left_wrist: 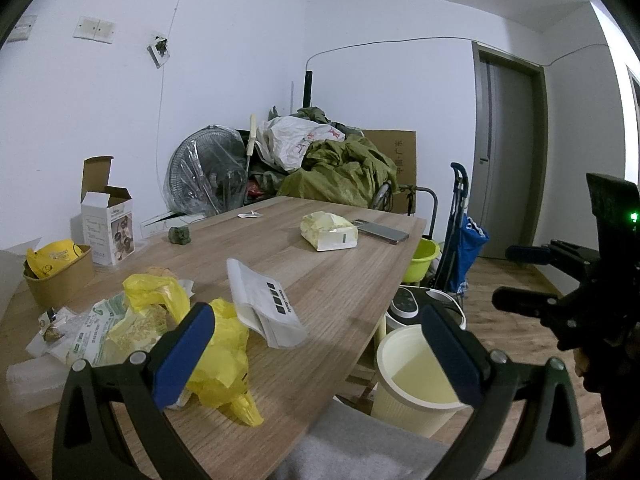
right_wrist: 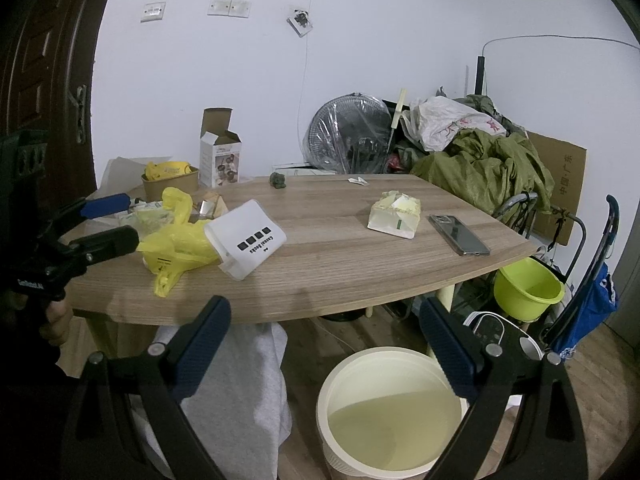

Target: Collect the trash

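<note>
Trash lies at the near left of the wooden table (left_wrist: 320, 280): a crumpled yellow plastic bag (left_wrist: 218, 354), printed wrappers (left_wrist: 96, 328) and a flat white socks package (left_wrist: 262, 306). My left gripper (left_wrist: 320, 352) is open over the table edge with nothing between its fingers, its left finger just in front of the yellow bag (right_wrist: 176, 240). On the floor beside the table stands a cream waste bin (right_wrist: 384, 412). My right gripper (right_wrist: 326, 344) is open and hangs above the bin (left_wrist: 416, 376), holding nothing. The right wrist view has the left gripper (right_wrist: 108, 222) at the left, beside the bag.
On the table are a tissue pack (right_wrist: 394, 216), a phone (right_wrist: 458, 234), a paper scrap (right_wrist: 358, 181), a green lump (right_wrist: 278, 181), a paper bowl (right_wrist: 170, 184) and an open white box (right_wrist: 220, 160). A green basin (right_wrist: 528, 288), a blue trolley (right_wrist: 588, 312) and piled clutter (right_wrist: 480, 160) stand beyond.
</note>
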`<state>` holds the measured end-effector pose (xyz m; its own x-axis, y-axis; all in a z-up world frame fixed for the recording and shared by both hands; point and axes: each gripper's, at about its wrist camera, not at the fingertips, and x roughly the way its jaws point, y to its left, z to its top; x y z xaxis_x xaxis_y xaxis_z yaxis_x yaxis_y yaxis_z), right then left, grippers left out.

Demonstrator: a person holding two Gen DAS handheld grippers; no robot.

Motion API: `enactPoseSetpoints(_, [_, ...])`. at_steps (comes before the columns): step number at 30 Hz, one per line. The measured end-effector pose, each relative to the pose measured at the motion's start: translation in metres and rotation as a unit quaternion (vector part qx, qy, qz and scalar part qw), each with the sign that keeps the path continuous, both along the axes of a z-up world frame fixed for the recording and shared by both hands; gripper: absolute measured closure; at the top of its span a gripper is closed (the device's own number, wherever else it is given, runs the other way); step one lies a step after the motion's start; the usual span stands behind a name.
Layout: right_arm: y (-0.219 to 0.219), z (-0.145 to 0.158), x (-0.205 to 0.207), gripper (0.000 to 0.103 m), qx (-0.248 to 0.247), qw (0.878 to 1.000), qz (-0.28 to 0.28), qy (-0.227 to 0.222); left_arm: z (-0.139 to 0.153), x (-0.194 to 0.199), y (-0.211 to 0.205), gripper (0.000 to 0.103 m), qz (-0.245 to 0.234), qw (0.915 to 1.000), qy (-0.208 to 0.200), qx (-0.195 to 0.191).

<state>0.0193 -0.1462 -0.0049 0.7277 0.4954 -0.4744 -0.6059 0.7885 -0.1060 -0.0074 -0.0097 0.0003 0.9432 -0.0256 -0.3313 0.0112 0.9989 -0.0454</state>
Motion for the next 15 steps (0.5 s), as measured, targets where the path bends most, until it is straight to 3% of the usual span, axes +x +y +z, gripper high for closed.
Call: enactPoseSetpoints(15, [-0.0006,-0.0006,0.0005,0.008,0.004,1.000,0.001,0.000,-0.0003,0.0001,-0.0004,0.000,0.000,1.0000,0.001,0.000])
